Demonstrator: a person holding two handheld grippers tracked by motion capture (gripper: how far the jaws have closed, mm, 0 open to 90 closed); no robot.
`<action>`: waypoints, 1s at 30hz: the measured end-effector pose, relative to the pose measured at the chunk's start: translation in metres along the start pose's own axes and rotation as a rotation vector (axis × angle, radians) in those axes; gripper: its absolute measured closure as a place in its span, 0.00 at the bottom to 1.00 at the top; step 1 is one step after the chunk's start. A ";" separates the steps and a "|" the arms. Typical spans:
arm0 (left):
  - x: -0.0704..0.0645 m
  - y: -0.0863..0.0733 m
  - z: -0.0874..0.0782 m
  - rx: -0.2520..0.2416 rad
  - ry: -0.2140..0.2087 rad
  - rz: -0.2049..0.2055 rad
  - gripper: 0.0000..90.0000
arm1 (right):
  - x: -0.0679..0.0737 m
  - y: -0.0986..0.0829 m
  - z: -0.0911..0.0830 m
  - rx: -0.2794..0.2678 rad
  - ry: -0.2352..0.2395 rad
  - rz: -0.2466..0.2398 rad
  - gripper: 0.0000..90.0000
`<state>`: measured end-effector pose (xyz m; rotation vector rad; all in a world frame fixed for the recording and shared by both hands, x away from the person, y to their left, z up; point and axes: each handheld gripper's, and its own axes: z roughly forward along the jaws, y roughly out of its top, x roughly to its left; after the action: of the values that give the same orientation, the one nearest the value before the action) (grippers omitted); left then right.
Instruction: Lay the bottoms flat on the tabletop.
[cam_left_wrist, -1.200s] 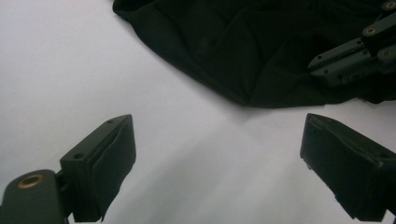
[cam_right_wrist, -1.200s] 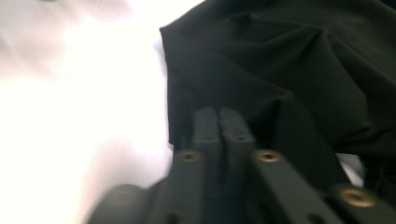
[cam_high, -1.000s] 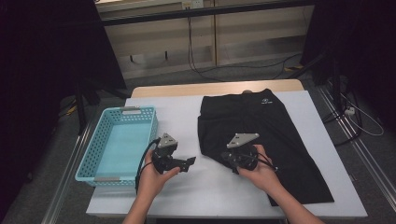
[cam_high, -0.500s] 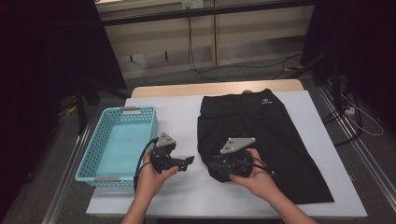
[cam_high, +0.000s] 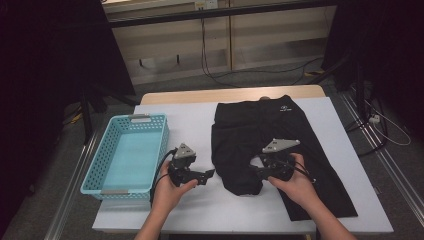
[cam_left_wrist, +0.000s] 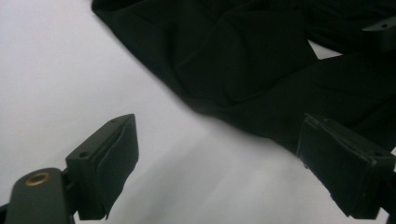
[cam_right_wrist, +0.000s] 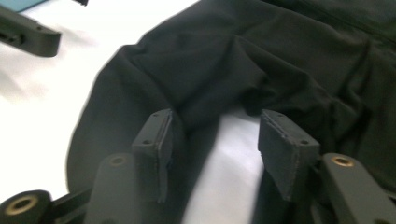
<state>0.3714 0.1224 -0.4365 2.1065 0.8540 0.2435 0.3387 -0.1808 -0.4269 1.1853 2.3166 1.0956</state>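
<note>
- While both grippers stand spread: black shorts (cam_high: 280, 145) lie on white surface (cam_high: 200, 125).
- Right gripper (cam_right_wrist: 212, 149): folded hem (cam_right_wrist: 210, 93) just ahead of fingers; advance, then pinch both layers.
- Left gripper (cam_left_wrist: 217, 163): cloth edge just ahead.

Black garment (cam_high: 280, 135): soft matt cloth, creased at 7 o'clock edge. Tabletop (cam_high: 190, 115): smooth matt white, pale wood strip at 12 o'clock. Basket (cam_high: 100, 165): turquoise perforated plastic, slight sheen. Right tool (cam_right_wrist: 212, 140) pads (cam_right_wrist: 285, 149): matt black, rubbery.
</note>
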 end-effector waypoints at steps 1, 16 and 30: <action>-0.002 0.000 0.002 0.001 0.000 0.008 0.16 | -0.001 -0.001 -0.001 -0.002 -0.006 0.006 0.47; -0.031 -0.004 0.025 0.056 -0.045 0.074 0.42 | -0.011 -0.003 -0.003 -0.036 -0.099 0.046 0.32; -0.044 -0.002 0.036 0.090 -0.069 0.080 0.73 | -0.014 -0.008 -0.006 -0.029 -0.104 0.057 0.32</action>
<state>0.3540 0.0721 -0.4553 2.2224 0.7535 0.1764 0.3389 -0.1980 -0.4299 1.2731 2.1940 1.0567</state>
